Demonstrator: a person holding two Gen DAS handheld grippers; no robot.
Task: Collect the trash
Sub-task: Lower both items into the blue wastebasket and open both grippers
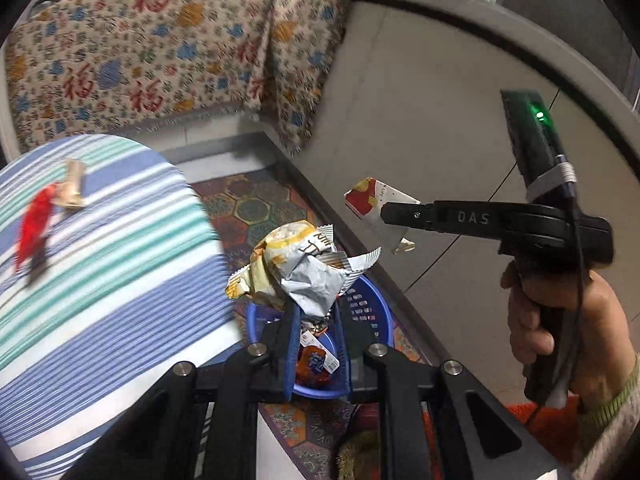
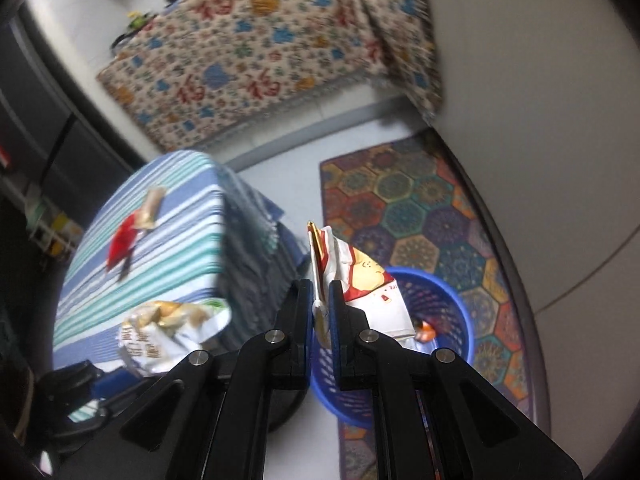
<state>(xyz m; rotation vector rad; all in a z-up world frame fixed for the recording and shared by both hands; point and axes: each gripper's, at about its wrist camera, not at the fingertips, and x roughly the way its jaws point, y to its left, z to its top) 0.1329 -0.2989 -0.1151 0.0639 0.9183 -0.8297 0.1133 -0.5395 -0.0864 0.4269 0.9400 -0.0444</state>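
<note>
We hold a crumpled yellow-and-white snack wrapper (image 1: 304, 268) clamped in our left gripper (image 1: 316, 320) and a red-and-white wrapper (image 2: 360, 280) pinched in our right gripper (image 2: 321, 300), both above the blue basket (image 2: 440, 300) on the patterned rug (image 2: 420, 200); left of them, a red wrapper (image 1: 32, 228) and a tan wrapper (image 1: 72, 184) lie on the striped table (image 1: 120, 280) near its edge.

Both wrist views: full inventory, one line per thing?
crumpled wrapper: 1, yellow and silver, in left claw, above basket
flat wrapper: 1, red and white, in right claw, above basket
blue basket: 1, blue, on rug, some trash inside
red wrapper: 1, red, on striped cloth
tan wrapper: 1, tan, beside the red wrapper
striped cloth: 1, blue, white, teal, over a raised surface
rug: 1, multicolour hexagons, on floor
patterned cover: 1, beige with red and blue, far back
person's hand: 1, holding right claw's handle
</note>
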